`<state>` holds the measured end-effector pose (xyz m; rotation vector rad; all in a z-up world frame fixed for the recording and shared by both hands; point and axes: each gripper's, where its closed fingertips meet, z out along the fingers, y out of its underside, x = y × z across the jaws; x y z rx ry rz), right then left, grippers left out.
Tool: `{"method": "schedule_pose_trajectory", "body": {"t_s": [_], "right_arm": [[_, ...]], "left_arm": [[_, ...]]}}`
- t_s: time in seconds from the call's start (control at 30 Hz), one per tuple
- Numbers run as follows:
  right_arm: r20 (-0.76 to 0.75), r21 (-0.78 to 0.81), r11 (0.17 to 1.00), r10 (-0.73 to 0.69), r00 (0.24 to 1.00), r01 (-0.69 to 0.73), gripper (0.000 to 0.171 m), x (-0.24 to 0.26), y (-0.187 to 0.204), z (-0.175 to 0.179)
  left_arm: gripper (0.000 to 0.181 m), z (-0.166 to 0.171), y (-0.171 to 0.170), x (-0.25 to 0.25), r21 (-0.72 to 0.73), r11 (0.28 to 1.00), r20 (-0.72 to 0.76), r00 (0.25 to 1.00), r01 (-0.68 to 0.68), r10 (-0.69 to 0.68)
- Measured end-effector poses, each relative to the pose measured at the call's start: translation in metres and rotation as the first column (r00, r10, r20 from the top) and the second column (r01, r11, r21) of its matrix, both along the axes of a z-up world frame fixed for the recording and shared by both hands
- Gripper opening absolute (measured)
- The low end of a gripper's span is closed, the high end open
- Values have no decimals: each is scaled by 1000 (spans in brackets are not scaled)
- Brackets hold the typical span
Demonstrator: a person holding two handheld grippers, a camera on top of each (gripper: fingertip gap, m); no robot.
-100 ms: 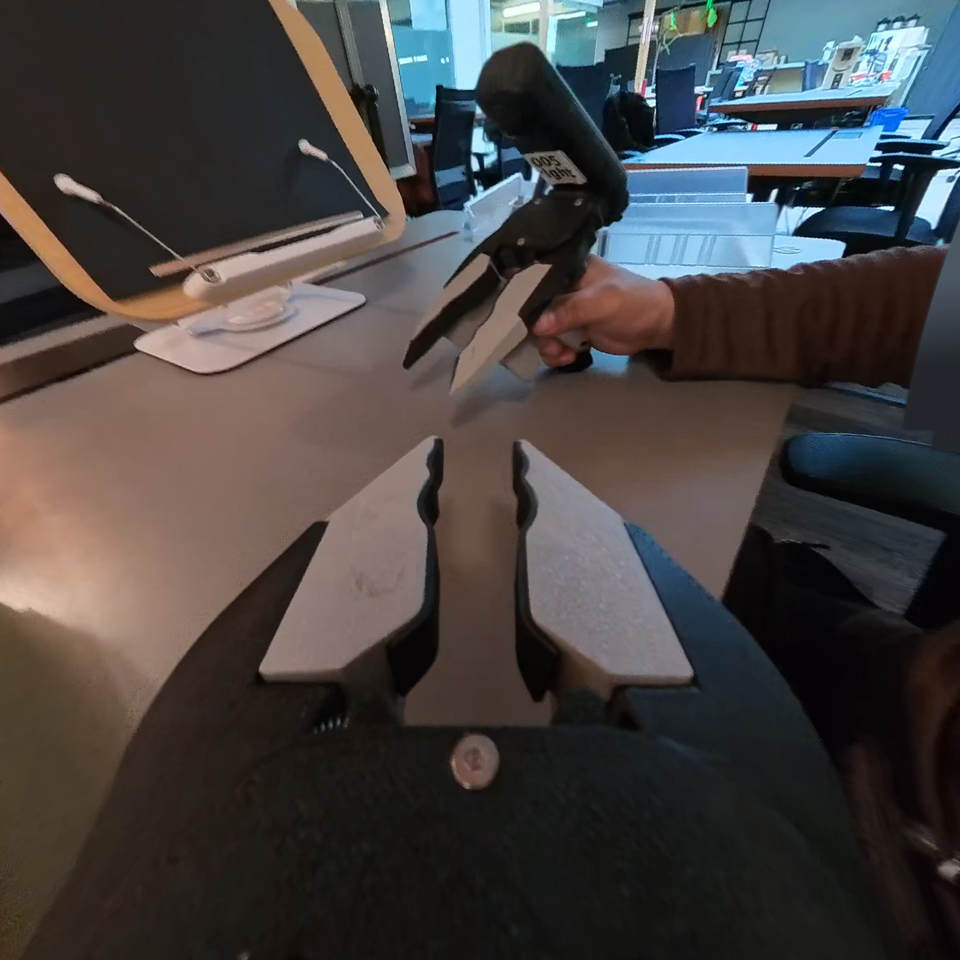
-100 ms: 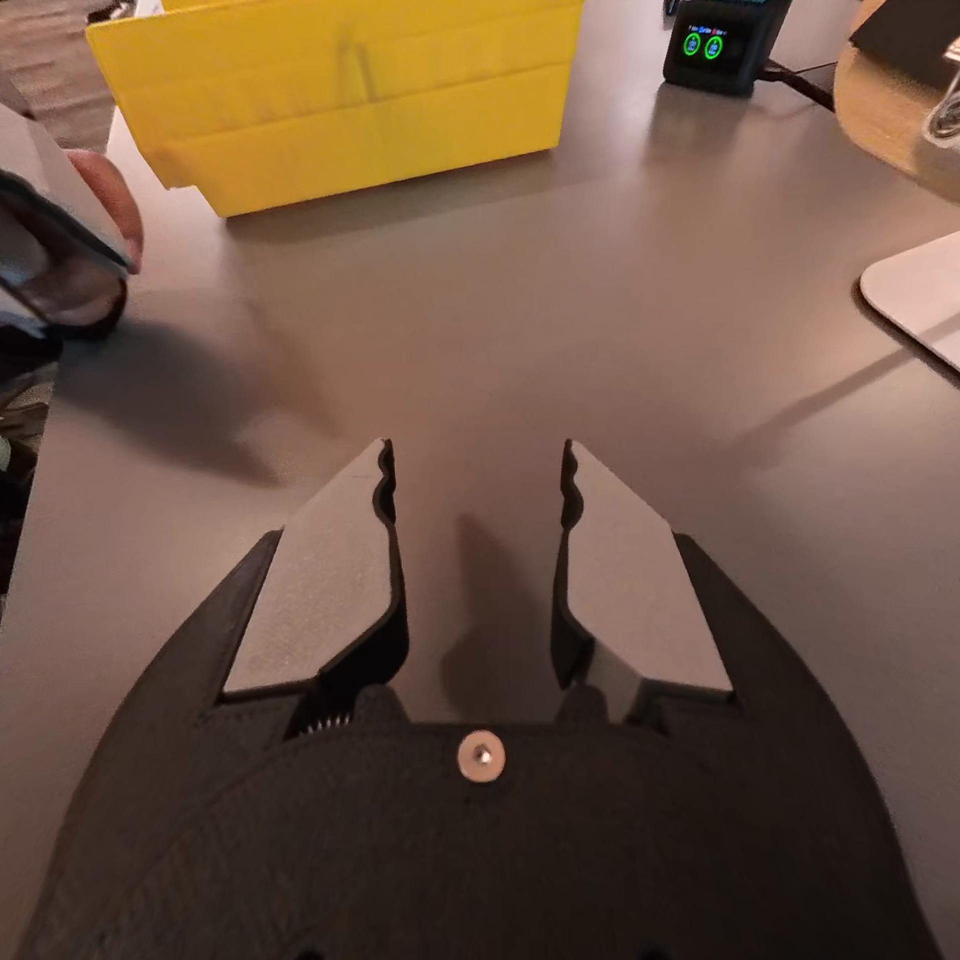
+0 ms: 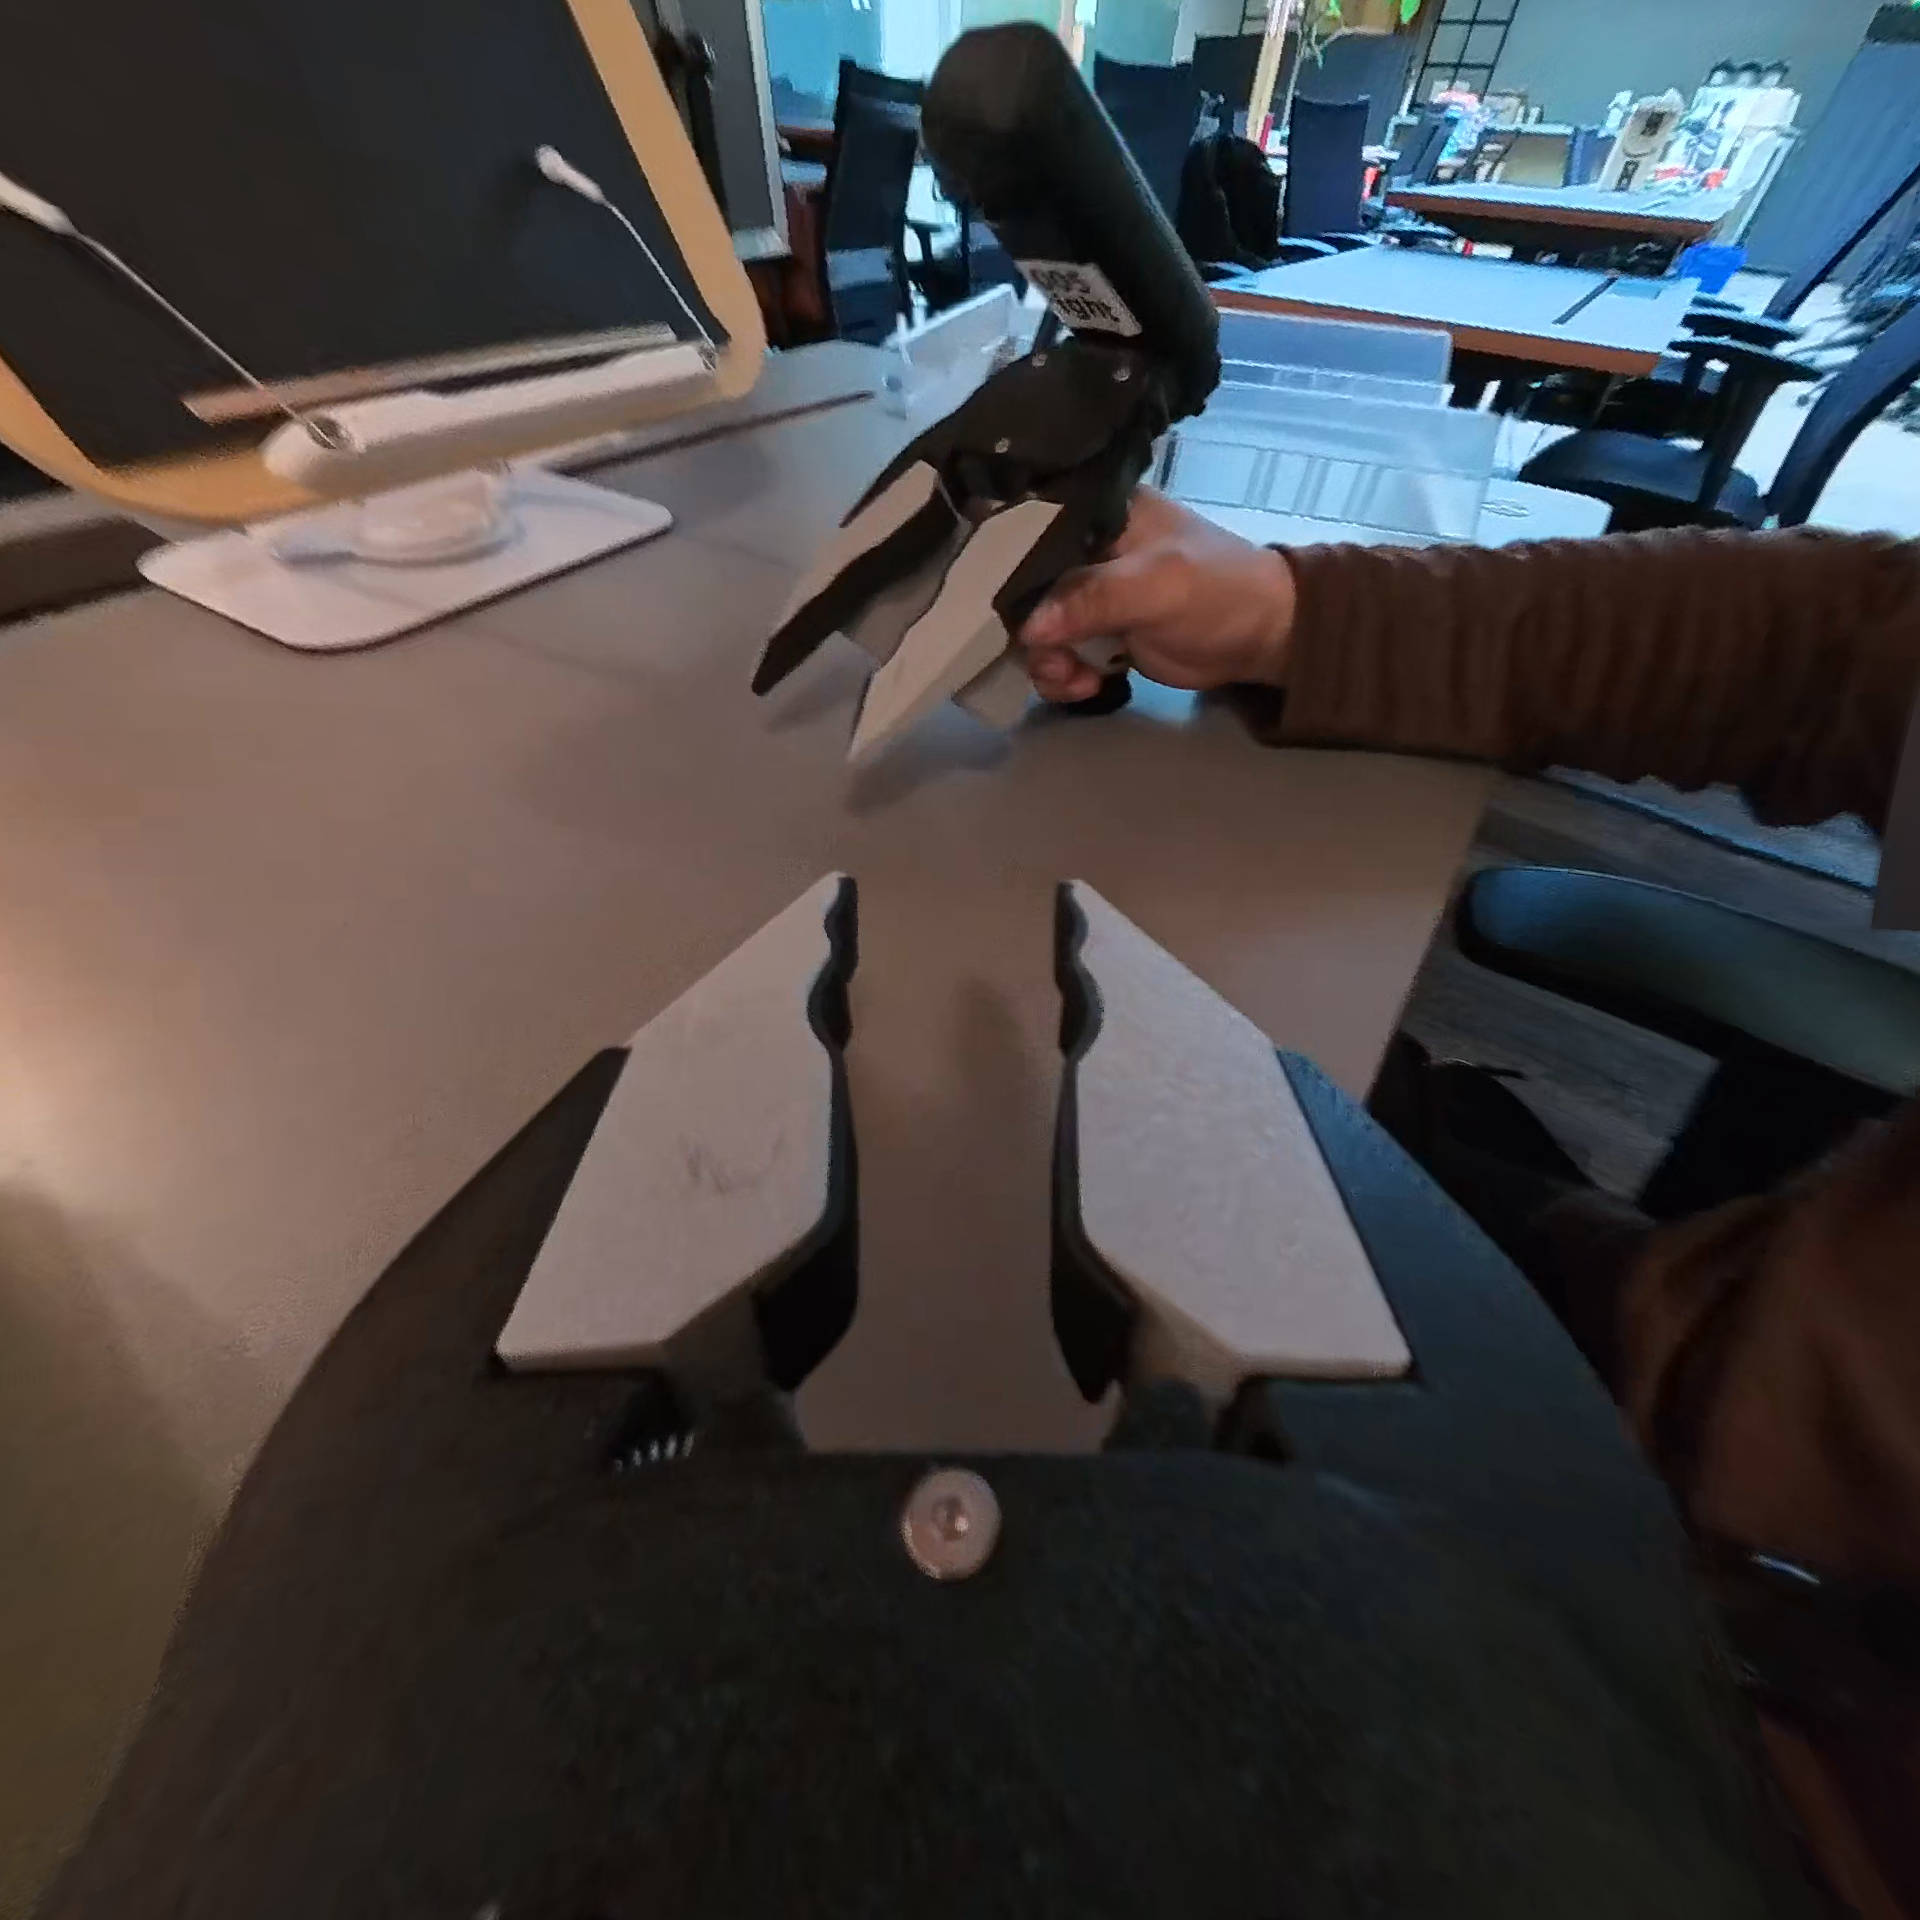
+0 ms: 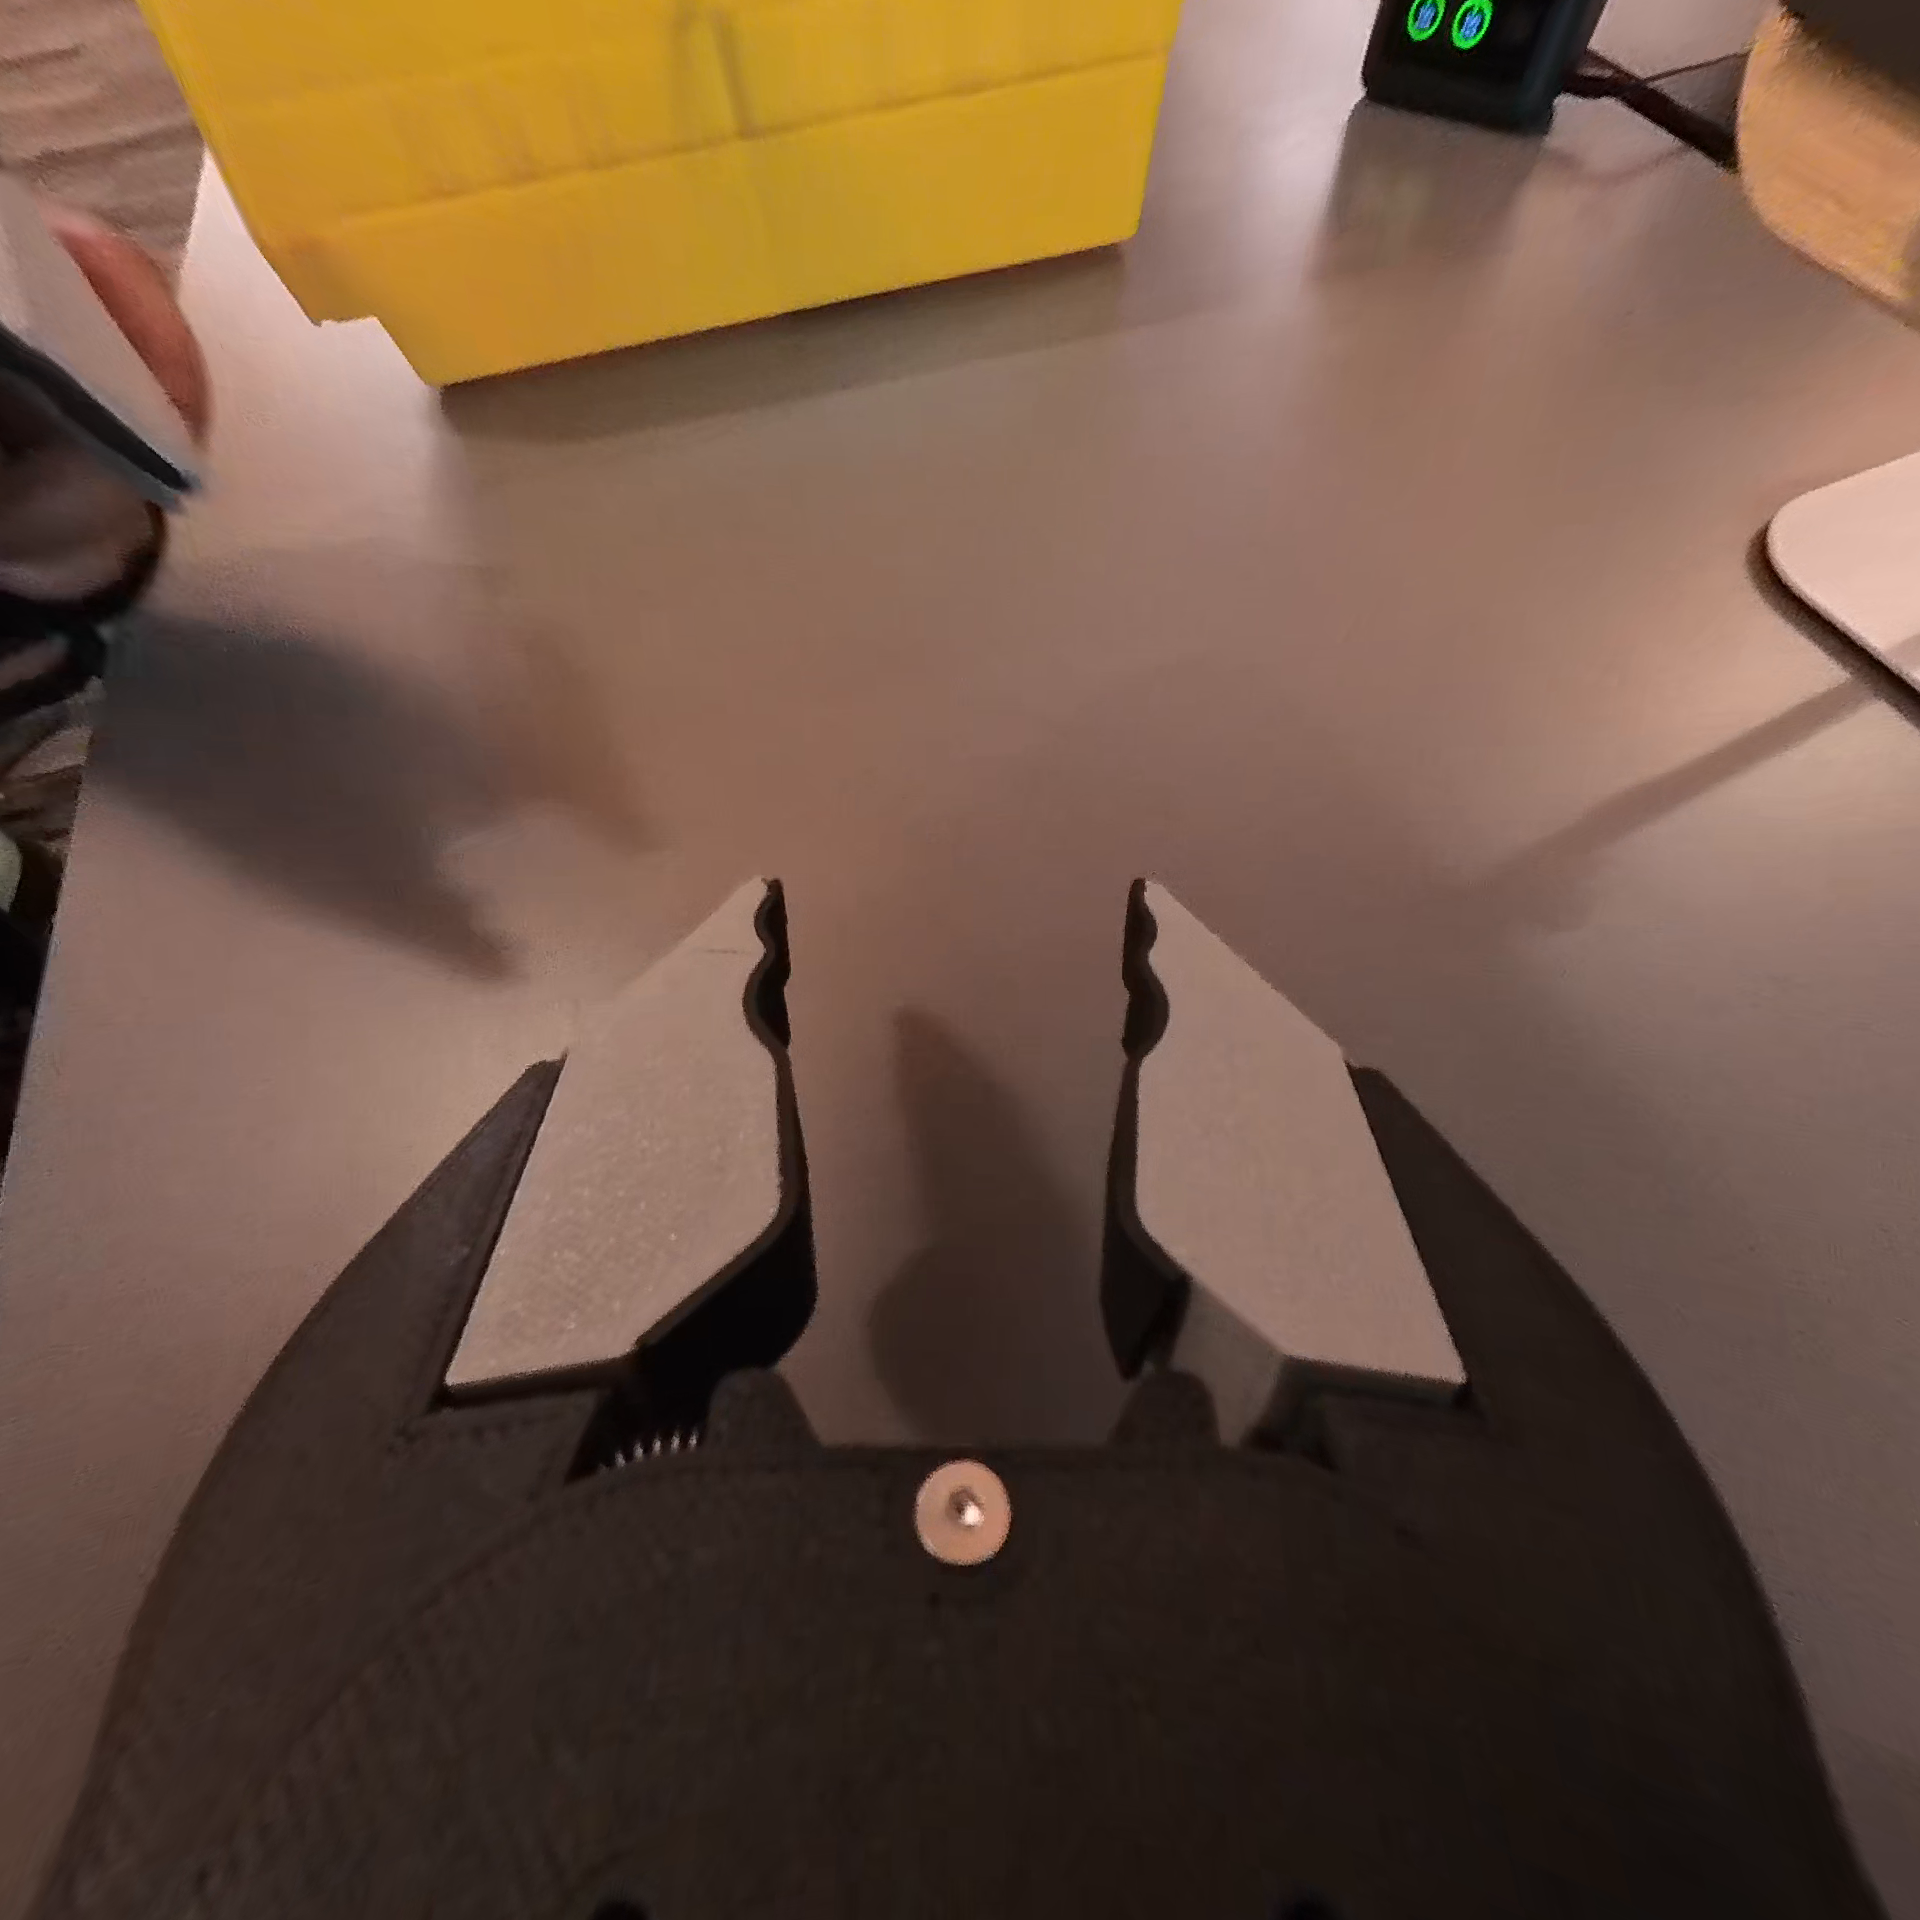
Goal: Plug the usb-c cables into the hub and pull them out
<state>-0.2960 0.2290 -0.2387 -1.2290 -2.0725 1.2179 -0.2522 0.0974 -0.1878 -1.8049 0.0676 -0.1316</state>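
Note:
A white bar-shaped hub [image 3: 488, 405] sits on a white stand base [image 3: 416, 561] at the far left of the grey table [image 3: 416, 831], in front of a dark screen. Two thin cables rise from it, their white ends [image 3: 561, 163] up in the air. My left gripper [image 3: 956, 891] is open and empty, low over the table. My right gripper [image 4: 956, 891] is open and empty over bare table. It also shows in the left wrist view [image 3: 816, 717], held by a hand, right of the hub and apart from it.
A yellow bin [image 4: 707, 177] stands at the far side in the right wrist view. A small black device with green lights [image 4: 1465, 42] is to its right. The stand base's corner [image 4: 1849, 582] shows at the right edge. Office chairs and tables fill the background.
My left gripper's jaws have opened a little wider. Both views are slightly blurred and shifted. The right gripper has moved a little to the left in the left wrist view.

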Motion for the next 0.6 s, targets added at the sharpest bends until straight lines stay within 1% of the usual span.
{"method": "schedule_pose_trajectory", "body": {"t_s": [0.07, 0.1, 0.17, 0.2, 0.23, 0.27, 0.3, 0.33, 0.37, 0.4, 0.43, 0.47, 0.53, 0.6], "right_arm": [[26, 10, 1000, 7, 1000, -7, 65, 0, -1, -4], [38, 13, 1000, 11, 999, -12, 66, 0, -2, -6], [50, 20, 1000, 13, 999, -14, 66, 0, -2, -8], [53, 24, 1000, 11, 999, -12, 65, 0, -2, -9], [54, 28, 1000, 10, 998, -11, 64, 0, -2, -9], [56, 32, 999, 9, 998, -11, 64, 0, -2, -10], [58, 37, 999, 8, 998, -10, 63, 0, -2, -10], [61, 42, 999, 6, 998, -8, 63, 0, -2, -11], [63, 46, 999, 1, 998, -4, 63, -1, -2, -12], [65, 47, 999, -2, 998, -1, 64, -1, -1, -12], [65, 46, 999, -6, 998, 3, 64, 0, -1, -12], [65, 45, 999, -8, 998, 6, 64, 0, -2, -12], [67, 42, 999, -4, 998, 1, 65, 2, -3, -12], [70, 45, 999, 6, 998, -9, 64, 3, -5, -12]], "left_arm": [[36, 17, -7, -1, -22, 1000, 15, 1000, 6, -5], [34, 33, -11, -10, -22, 999, -16, 999, -41, 40], [30, 87, -22, -35, 55, 985, -86, 982, -166, 171], [26, 116, -28, -50, 108, 969, -119, 964, -223, 236], [21, 138, -33, -68, 124, 951, -161, 940, -283, 301], [18, 152, -36, -93, 94, 930, -207, 907, -356, 368], [21, 156, -37, -119, 28, 908, -252, 876, -418, 411], [31, 156, -37, -147, -39, 881, -273, 854, -471, 444], [36, 152, -36, -175, -102, 854, -277, 839, -511, 469], [41, 143, -36, -205, -169, 816, -281, 820, -553, 498], [51, 129, -38, -235, -249, 767, -279, 802, -591, 528], [60, 108, -40, -263, -339, 715, -267, 791, -612, 551], [57, 59, -46, -309, -514, 594, -226, 766, -618, 602], [64, 9, -54, -338, -675, 477, -151, 739, -562, 657]]}}
